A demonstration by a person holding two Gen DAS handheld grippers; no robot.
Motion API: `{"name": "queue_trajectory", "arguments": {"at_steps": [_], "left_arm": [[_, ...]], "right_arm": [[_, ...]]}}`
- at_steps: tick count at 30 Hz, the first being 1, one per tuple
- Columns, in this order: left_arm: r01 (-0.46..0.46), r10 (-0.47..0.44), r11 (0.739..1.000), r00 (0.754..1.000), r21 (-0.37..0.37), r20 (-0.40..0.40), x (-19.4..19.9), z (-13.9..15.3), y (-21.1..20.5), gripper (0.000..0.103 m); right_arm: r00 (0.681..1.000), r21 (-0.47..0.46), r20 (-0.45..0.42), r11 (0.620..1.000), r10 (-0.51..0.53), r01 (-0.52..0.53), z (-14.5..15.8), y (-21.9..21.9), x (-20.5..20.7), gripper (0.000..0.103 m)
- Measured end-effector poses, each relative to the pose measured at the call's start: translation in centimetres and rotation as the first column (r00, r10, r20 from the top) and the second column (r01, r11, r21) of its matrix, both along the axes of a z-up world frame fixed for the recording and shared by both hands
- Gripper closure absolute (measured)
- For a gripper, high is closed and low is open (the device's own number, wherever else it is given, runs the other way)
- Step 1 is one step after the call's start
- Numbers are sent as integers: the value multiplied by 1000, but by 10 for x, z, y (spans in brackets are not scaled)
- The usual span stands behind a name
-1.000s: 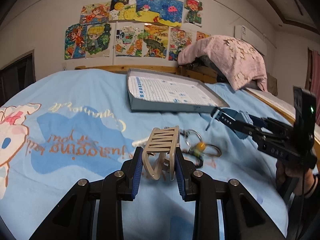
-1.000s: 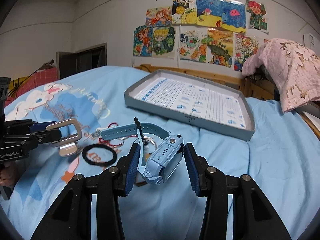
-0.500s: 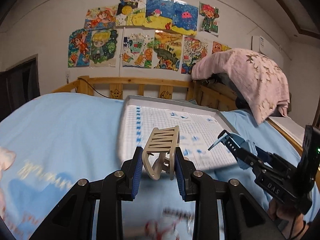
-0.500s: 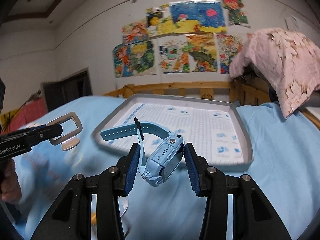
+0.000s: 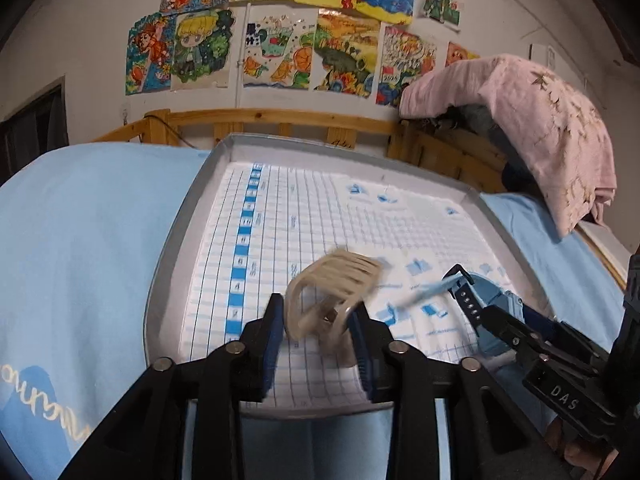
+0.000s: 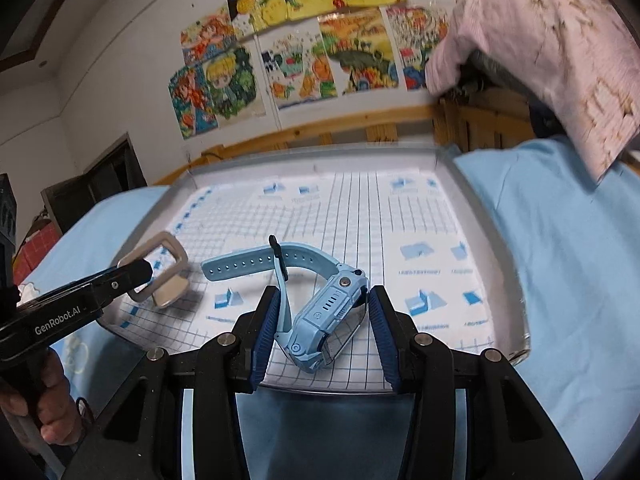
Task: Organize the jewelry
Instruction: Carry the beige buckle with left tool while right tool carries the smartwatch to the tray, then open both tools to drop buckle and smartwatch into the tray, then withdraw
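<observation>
A beige hair claw clip (image 5: 332,292) sits blurred and tipped over between the fingers of my left gripper (image 5: 318,312). The jaws are opening and the clip looks loose, just above the grey tray (image 5: 176,232) with its blue-gridded paper floor. From the right wrist view the clip (image 6: 168,264) hangs at the left gripper (image 6: 136,276) tip over the tray's near left corner. My right gripper (image 6: 322,308) is shut on a light blue watch (image 6: 332,312), strap arching forward, low over the tray (image 6: 360,208). The watch (image 5: 492,300) also shows at right.
The tray lies on a light blue bedsheet (image 5: 80,240). Behind it runs a wooden headboard (image 5: 280,120) under several drawings on the wall. A pink blanket (image 5: 540,120) is heaped at the right. A person's hand (image 6: 52,400) grips the left tool.
Both grippers have moved forward from the bedsheet with its loose jewellery to over the tray. The clip, upright in the left jaws before, is now tilted and blurred, and those jaws stand wider.
</observation>
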State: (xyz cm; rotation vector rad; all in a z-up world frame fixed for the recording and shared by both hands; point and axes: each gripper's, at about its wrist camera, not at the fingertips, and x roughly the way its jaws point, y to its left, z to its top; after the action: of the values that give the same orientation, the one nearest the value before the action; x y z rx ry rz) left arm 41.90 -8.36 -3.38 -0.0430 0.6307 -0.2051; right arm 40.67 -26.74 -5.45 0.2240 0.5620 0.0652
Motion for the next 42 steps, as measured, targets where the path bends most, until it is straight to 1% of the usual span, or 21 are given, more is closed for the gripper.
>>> {"name": "queue_trajectory", "arguments": {"at_steps": [1, 2, 3, 5, 6, 8, 9, 10, 11, 12, 15, 20, 22, 24, 27, 32, 37, 40, 42], "left_arm": [[-5, 5, 1000, 1000, 5, -15, 0, -1, 0, 51], [-15, 15, 1000, 1000, 6, -19, -2, -1, 1, 41], [-26, 26, 1000, 1000, 0, -8, -4, 1, 4, 28], [-45, 46, 998, 998, -33, 41, -17, 9, 11, 26], [-48, 50, 998, 997, -47, 53, -21, 13, 15, 25], [-60, 65, 996, 995, -72, 79, -36, 22, 21, 18], [-65, 73, 995, 993, -78, 92, -41, 25, 23, 12], [-72, 82, 994, 990, -85, 114, -51, 30, 26, 7], [-78, 89, 993, 986, -88, 140, -62, 34, 28, 5], [-82, 95, 993, 982, -87, 162, -70, 38, 30, 1], [-96, 111, 992, 969, -81, 221, -100, 48, 34, 0], [-115, 135, 990, 948, -85, 289, -159, 59, 45, 0], [-118, 138, 989, 943, -85, 302, -178, 62, 50, 0], [-121, 142, 989, 937, -85, 318, -201, 64, 55, 0], [-131, 152, 988, 928, -85, 341, -235, 66, 63, 0], [-148, 174, 984, 917, -99, 359, -281, 68, 77, 0], [-166, 189, 982, 912, -94, 364, -318, 60, 85, 0], [-173, 197, 980, 910, -98, 364, -338, 51, 90, 0], [-176, 196, 981, 911, -87, 364, -347, 47, 90, 0]], "right_arm": [[1000, 0, -8, 1000, 2, -2, -2, 0, 2, 60], [1000, 2, -13, 1000, 4, -4, -3, 0, 2, 56], [1000, 6, -14, 1000, 5, -5, -4, 1, 0, 55], [1000, 13, 5, 1000, -3, 3, -1, -1, -4, 50], [1000, 14, 17, 1000, -8, 8, 2, -2, -7, 49], [999, 10, 44, 1000, -15, 14, 7, -3, -19, 48], [998, 5, 61, 1000, -17, 17, 11, -3, -24, 47], [997, 0, 77, 1000, -19, 19, 13, -4, -30, 42], [995, -5, 96, 1000, -20, 21, 17, -4, -37, 37], [993, -10, 119, 1000, -21, 23, 21, -3, -44, 35], [982, -34, 190, 999, -16, 23, 37, 2, -70, 28], [961, -61, 277, 998, 7, 11, 65, 7, -116, 8], [951, -57, 310, 998, 6, 12, 74, 9, -136, 6], [944, -55, 331, 998, 8, 11, 81, 14, -155, 1], [935, -93, 353, 996, 25, 8, 87, 25, -186, 1], [921, -90, 388, 996, 38, -3, 91, 35, -239, 1], [911, -109, 409, 994, 52, -8, 87, 43, -282, 1], [908, -121, 414, 993, 65, -16, 84, 46, -302, 1], [907, -126, 414, 992, 74, -24, 81, 48, -314, 1]]}}
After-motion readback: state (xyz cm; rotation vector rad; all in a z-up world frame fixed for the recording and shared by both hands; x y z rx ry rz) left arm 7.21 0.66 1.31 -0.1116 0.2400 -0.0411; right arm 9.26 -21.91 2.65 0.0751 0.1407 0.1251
